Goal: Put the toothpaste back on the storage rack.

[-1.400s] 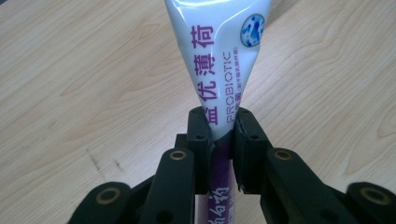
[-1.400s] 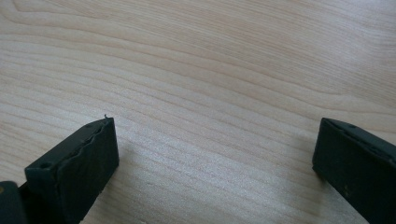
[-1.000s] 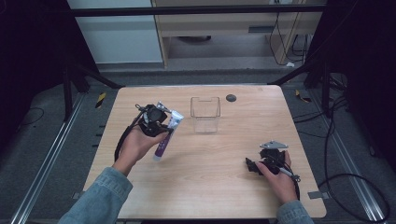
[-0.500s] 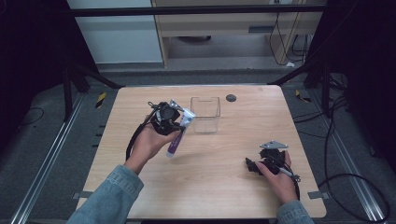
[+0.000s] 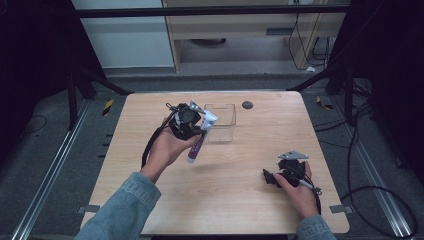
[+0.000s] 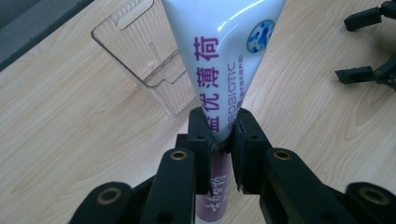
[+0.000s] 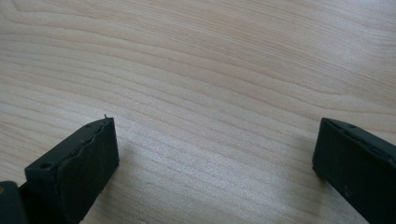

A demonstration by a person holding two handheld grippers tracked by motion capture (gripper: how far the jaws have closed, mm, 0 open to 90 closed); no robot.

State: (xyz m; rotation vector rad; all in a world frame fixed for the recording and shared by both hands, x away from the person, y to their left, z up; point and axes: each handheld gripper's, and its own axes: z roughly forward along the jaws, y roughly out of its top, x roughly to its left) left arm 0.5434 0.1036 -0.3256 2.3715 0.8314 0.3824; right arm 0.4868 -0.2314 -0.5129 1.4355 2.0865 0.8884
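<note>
Wooden table (image 5: 150, 165), seen from above: a person in denim sleeves works w/ two hand-held tongs. Clear plastic box (image 5: 220, 122) stands upright near the table's far edge, centre. Left gripper (image 5: 196, 131), raised off the table just left of the box, pinches a white-and-purple tube (image 5: 200, 140) across its middle; tube hangs tilted, purple end toward the person, white crimped end up beside the box rim. In the left gripper view the jaws press tight on the tube (image 6: 224, 70), box (image 6: 154, 65) lying beyond. Right gripper (image 5: 270, 177) rests low at the table's near right, well apart from box & tube, jaws spread wide over bare wood. Small dark disc (image 5: 247, 105) sits right of the box.
</note>
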